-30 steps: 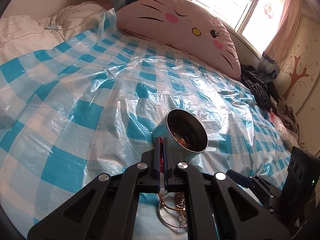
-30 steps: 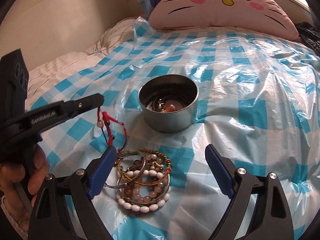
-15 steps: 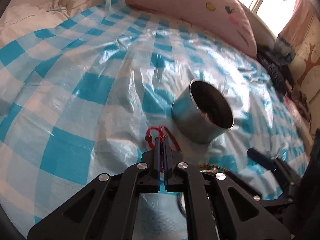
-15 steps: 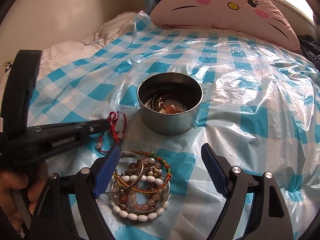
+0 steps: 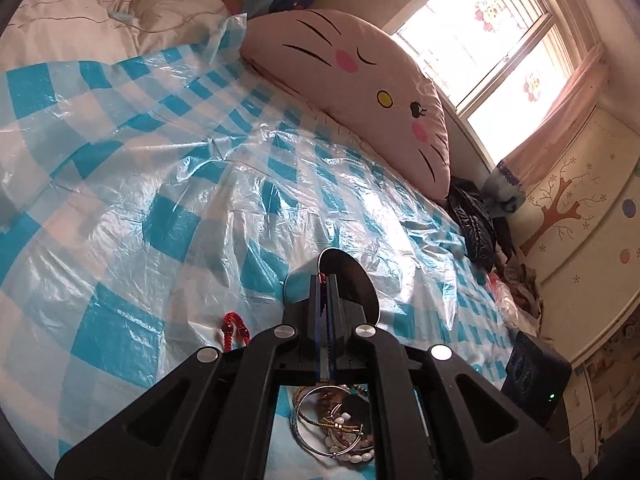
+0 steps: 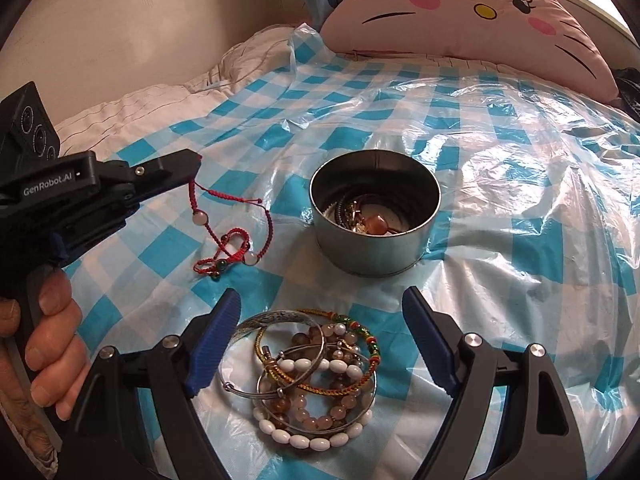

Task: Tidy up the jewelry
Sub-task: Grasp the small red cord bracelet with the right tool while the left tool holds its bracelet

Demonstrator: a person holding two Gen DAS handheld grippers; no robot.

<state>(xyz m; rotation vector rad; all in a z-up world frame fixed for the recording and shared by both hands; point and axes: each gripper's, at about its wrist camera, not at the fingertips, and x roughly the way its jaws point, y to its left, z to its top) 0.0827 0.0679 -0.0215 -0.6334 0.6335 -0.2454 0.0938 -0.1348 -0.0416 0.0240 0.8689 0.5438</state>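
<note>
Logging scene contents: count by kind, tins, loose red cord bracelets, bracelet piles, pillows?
Tin: 1
Red cord bracelet, in the left gripper: 1
Bracelet pile: 1
Cat-face pillow: 1
Total: 4

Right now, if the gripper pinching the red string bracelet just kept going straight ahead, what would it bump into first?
Probably the metal tin, right beyond the left gripper tips; depth is uncertain, and it might pass above it.
</note>
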